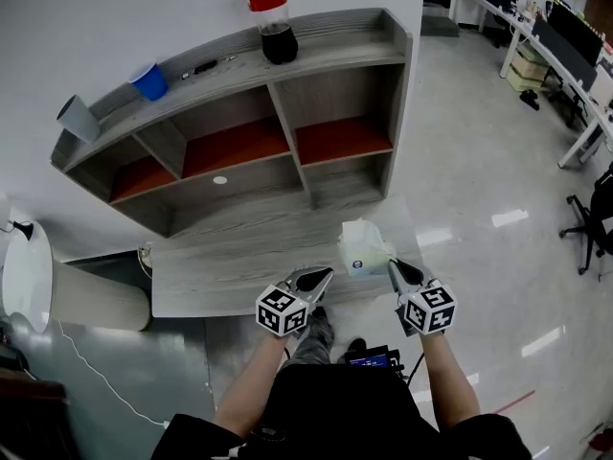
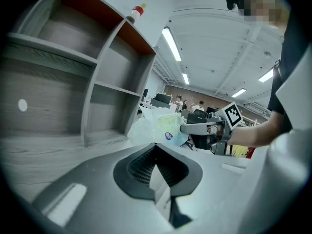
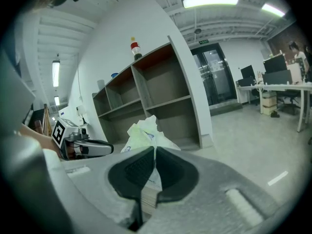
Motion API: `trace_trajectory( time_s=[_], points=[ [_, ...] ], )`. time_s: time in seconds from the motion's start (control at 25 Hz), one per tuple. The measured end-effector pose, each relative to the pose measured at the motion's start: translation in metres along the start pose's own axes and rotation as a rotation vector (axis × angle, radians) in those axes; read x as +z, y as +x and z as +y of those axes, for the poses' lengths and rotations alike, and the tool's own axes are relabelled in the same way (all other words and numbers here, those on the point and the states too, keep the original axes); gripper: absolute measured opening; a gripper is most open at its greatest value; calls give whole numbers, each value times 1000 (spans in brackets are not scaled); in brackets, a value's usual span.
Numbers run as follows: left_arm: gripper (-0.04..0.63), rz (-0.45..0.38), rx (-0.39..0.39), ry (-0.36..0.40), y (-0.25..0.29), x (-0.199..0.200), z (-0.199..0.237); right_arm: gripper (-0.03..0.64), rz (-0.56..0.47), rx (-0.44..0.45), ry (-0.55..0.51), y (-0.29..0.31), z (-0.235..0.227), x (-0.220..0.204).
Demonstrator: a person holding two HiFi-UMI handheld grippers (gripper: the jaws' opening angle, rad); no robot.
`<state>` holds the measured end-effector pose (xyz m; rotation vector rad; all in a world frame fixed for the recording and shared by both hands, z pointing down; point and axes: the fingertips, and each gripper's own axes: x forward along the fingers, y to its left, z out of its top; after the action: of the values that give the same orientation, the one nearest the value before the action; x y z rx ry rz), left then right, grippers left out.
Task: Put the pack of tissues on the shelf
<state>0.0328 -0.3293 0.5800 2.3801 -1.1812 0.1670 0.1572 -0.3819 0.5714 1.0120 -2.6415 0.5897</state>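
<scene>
Tissue pack (image 1: 362, 249) is sitting at the bench's (image 1: 230, 262) front edge near the right corner, with the right gripper's (image 1: 391, 264) fingers clamping its wrapper edge. Left gripper (image 1: 330, 272) is hovering just beside it, fingers together and empty.

A red-labelled cola bottle (image 1: 272, 22) stands near the middle of the shelf's (image 1: 335, 54) top board; a blue plastic cup (image 1: 149, 80) and a grey cup (image 1: 79, 118) sit toward its left end.

Shelf (image 1: 326, 44) grey woodgrain, red inner boards; cup (image 1: 149, 80) blue; bottle (image 1: 271, 17) red label; tissue pack (image 1: 362, 249) pale green-white.
</scene>
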Motion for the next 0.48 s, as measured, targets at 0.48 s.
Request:
trace_trajectory(
  time_s=[0.48],
  points=[
    [0,-6,-62,2,45,29,50,9,51,21,-123,79,-33,21]
  ],
)
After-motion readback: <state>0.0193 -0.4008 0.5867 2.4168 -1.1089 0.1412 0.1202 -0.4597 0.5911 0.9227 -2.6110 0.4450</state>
